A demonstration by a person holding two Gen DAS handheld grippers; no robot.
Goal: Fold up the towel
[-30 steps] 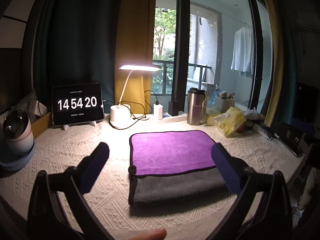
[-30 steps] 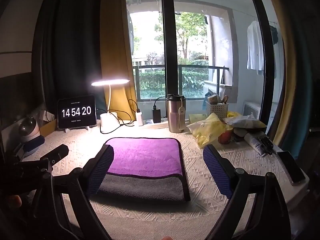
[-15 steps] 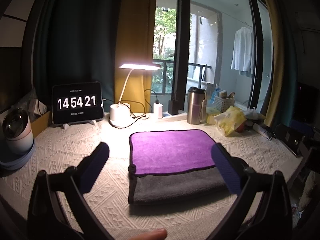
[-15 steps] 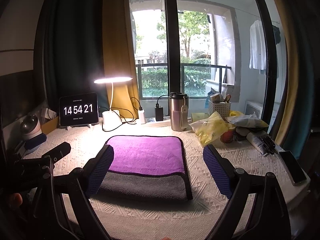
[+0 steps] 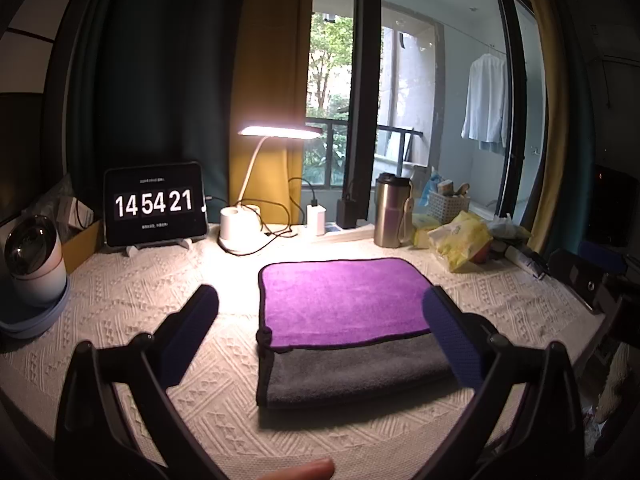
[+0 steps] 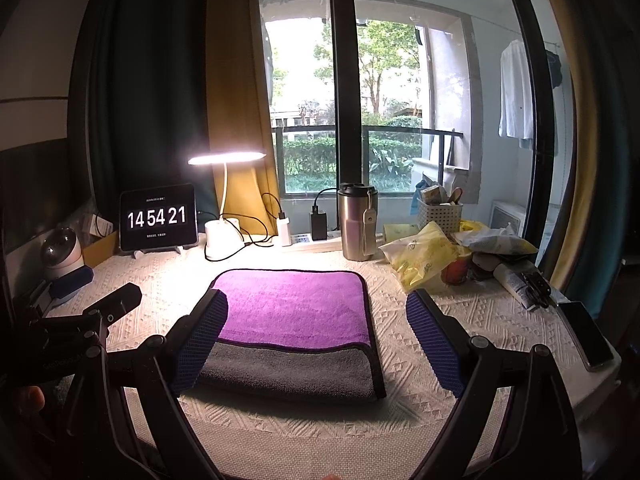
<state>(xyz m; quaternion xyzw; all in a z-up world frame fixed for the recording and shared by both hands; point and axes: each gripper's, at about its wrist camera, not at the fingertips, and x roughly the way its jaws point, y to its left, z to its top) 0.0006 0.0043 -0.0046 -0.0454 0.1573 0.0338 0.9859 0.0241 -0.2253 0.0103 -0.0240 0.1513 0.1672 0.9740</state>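
- Towel (image 5: 344,320) folded on worktop (image 5: 132,296), purple over grey, nothing touching it.
- Left hand-held gripper (image 5: 320,312) spread, empty; right hand-held gripper (image 6: 318,316) likewise.
- Only right view shows phone (image 6: 586,334); fingertip (image 5: 304,470) clearest in left view.

Towel (image 5: 344,320) lies folded flat mid-table (image 5: 132,280), top layer set back from near edge so lower layer sticks out in front. L gripper (image 5: 320,320) hangs above near edge, fingers apart either side of towel's left part; R gripper (image 6: 316,328) same, over its right part. Behind towel: lamp (image 5: 240,228) w/ cables, charger (image 5: 316,218), mug (image 5: 390,212) to the right. Clock (image 5: 154,204) far left-back, camera (image 5: 34,260) at left edge. Bags (image 6: 424,256) + basket (image 6: 440,210) back right; phone (image 6: 586,336) near right edge.
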